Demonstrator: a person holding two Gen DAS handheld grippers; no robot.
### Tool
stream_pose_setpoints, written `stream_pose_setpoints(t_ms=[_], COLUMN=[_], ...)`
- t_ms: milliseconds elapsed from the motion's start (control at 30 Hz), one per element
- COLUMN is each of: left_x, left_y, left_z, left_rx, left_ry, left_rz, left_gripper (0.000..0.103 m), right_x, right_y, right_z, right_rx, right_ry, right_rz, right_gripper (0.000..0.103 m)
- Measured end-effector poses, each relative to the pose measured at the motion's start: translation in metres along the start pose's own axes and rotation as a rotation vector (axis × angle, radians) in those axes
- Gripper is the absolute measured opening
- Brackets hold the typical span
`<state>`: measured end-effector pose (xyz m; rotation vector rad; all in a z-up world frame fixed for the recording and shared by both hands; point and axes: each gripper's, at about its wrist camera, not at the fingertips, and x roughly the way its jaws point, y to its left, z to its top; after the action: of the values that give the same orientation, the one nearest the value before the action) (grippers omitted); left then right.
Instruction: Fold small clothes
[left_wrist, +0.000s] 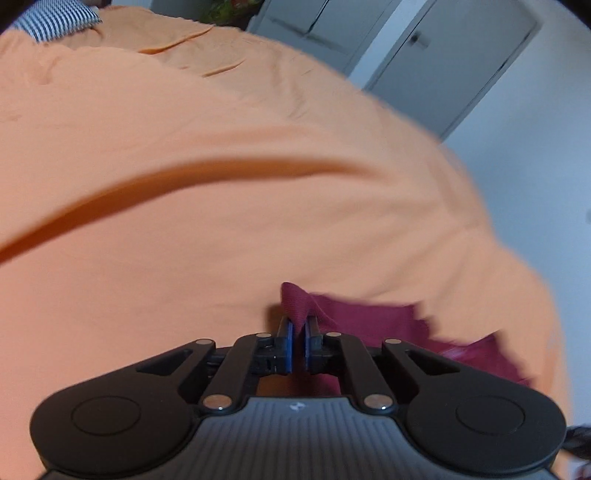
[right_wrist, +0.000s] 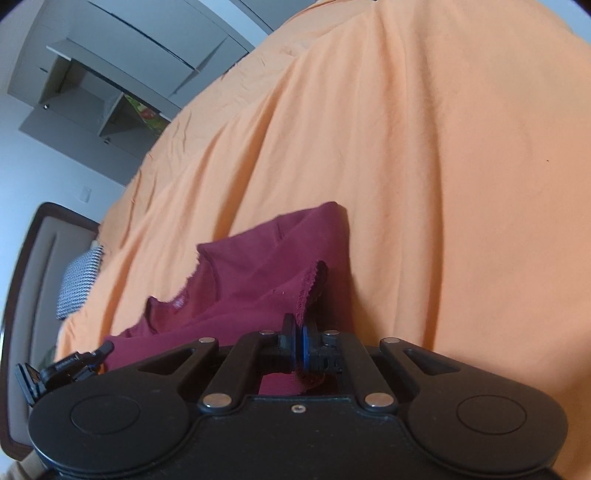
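maroon garment (right_wrist: 258, 266), two edges pinched, on orange bedsheet (right_wrist: 443, 184).
my left gripper (left_wrist: 297, 332) and right gripper (right_wrist: 299, 343) both clamp it; lift evenly, keep it taut.

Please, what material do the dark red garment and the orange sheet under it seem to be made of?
The dark red garment looks like a soft matte knit, probably cotton jersey: it drapes limply, and a ribbed weave shows where the left gripper pinches it. The orange sheet looks like thin matte woven cloth, perhaps cotton: fine creases, no shine. Neither fibre can be confirmed by sight.
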<state>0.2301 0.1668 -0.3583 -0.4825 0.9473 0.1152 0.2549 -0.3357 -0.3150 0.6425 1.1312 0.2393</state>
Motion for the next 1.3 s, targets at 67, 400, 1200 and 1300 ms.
stream_pose_setpoints(t_ms=[67,400,1200,1300], left_x=[0.012,-0.034,-0.026,-0.043], left_y=[-0.006,0.007,-0.001,0.002], left_z=[-0.008,-0.038,-0.065,-0.066], left_rx=[0.059,-0.002,0.033,0.048], left_ry=[0.035,0.080,0.266,0.219], left_rz=[0.071,-0.028,0.030,0.047], left_gripper=[0.006,0.046,0.030,0.046], right_x=[0.005,0.019,0.018,0.004], right_y=[0.000,0.001,-0.026,-0.005], right_z=[0.000,-0.005,-0.014,-0.010], right_rx=[-0.006,-0.024,0.101,-0.017], right_ry=[0.010,0.058,0.191,0.134], right_rz=[-0.016,-0.029,-0.009,-0.022], right_gripper=[0.002,0.022,0.003,0.015])
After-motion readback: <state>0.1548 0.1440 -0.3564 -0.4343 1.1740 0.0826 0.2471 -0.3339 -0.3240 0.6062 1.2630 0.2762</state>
